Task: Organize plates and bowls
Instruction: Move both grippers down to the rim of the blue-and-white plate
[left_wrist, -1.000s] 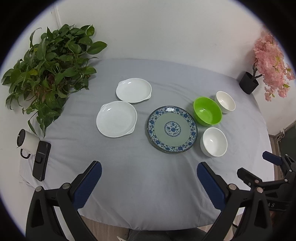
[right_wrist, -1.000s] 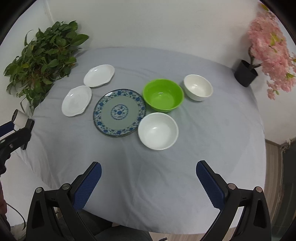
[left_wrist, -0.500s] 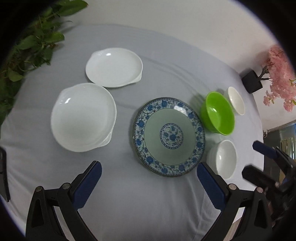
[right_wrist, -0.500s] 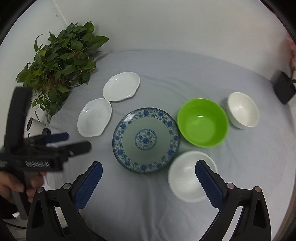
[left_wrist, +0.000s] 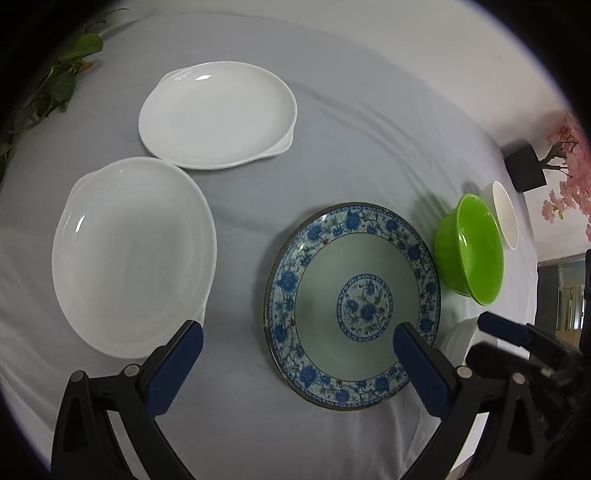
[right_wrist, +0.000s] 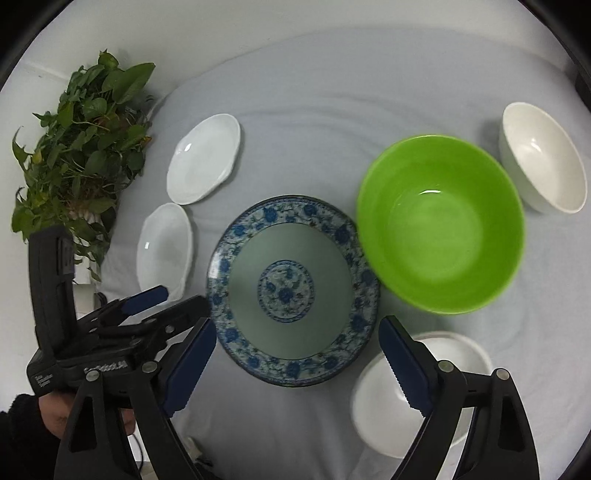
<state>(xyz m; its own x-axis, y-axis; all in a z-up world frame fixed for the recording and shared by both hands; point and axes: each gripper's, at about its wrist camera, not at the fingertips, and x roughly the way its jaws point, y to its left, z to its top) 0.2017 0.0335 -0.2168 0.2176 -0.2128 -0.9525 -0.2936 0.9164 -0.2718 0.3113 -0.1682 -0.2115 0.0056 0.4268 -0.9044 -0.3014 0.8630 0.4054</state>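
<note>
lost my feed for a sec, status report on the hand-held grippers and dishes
Both hand-held grippers open, empty: left, right, right's jaws just closing slightly. Blue patterned plate untouched between green bowl and white plates. Nothing in the way.

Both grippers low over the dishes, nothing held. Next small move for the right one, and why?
Probably ease the right gripper rightward and down onto the near white bowl's rim: its jaws, just been closing, are open and empty, and only its right finger overlaps that bowl.
</note>
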